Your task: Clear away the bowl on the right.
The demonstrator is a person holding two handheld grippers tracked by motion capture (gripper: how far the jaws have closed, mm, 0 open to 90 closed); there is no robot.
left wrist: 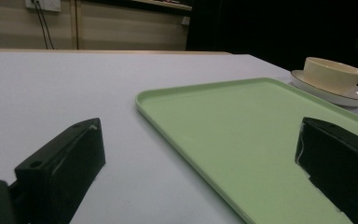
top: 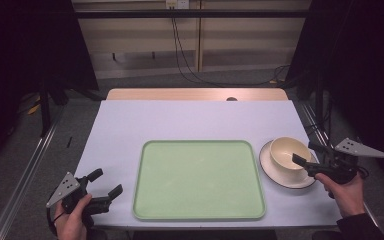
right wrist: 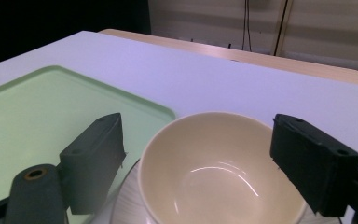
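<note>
A cream bowl [top: 289, 152] stands on a white saucer [top: 272, 171] at the right of the table, next to a light green tray [top: 198, 178] in the middle. My right gripper [top: 308, 153] hangs open at the bowl's right side, one jaw over the rim, the other beyond it. From the right gripper view the bowl [right wrist: 214, 172] lies between and below the spread jaws, untouched. At the front left corner, my left gripper [top: 105, 182] is open beside the tray's left edge, holding nothing. The left gripper view shows the tray [left wrist: 242, 135] and the bowl [left wrist: 333, 73] farther off.
A pale lilac mat [top: 180, 120] covers the table, with a wooden strip [top: 195, 94] along the far edge. Metal rails run on the floor at both sides. Cables hang against the back wall.
</note>
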